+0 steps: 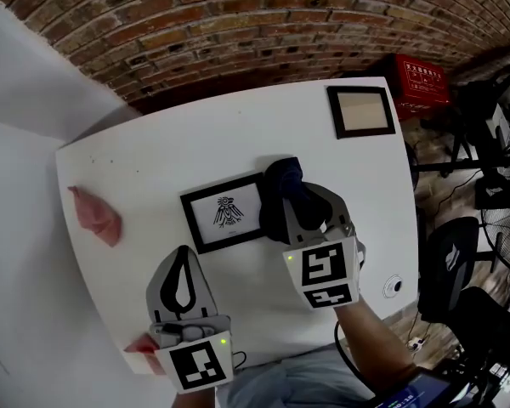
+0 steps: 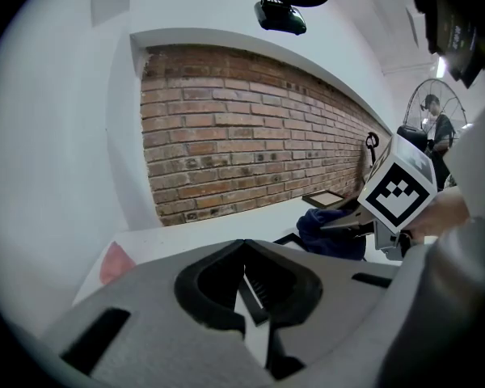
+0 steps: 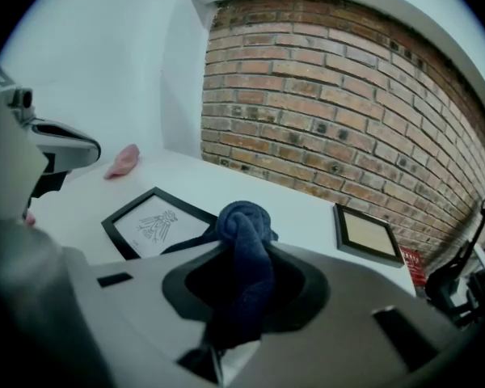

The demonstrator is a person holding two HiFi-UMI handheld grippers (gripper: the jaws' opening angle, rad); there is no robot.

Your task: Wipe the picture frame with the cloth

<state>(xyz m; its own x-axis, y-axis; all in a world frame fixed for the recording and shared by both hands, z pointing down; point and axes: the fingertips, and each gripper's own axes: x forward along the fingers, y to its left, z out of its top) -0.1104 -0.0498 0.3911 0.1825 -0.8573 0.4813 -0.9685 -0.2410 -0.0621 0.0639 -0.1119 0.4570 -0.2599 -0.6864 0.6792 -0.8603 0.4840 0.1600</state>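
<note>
On the white bench point(image 1: 153, 155), my right tongs point(image 1: 286, 201) pinch the dark blue cloth point(image 1: 282, 177) at the picture frame's point(image 1: 225, 213) right edge; my left tongs point(image 1: 183, 255) are closed, empty. I judge the wiping barely begun.

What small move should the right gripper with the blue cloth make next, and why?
Probably sweep the right gripper left across the picture frame with the drawing: it is shut on the blue cloth, which sits only at that frame's right edge.
</note>
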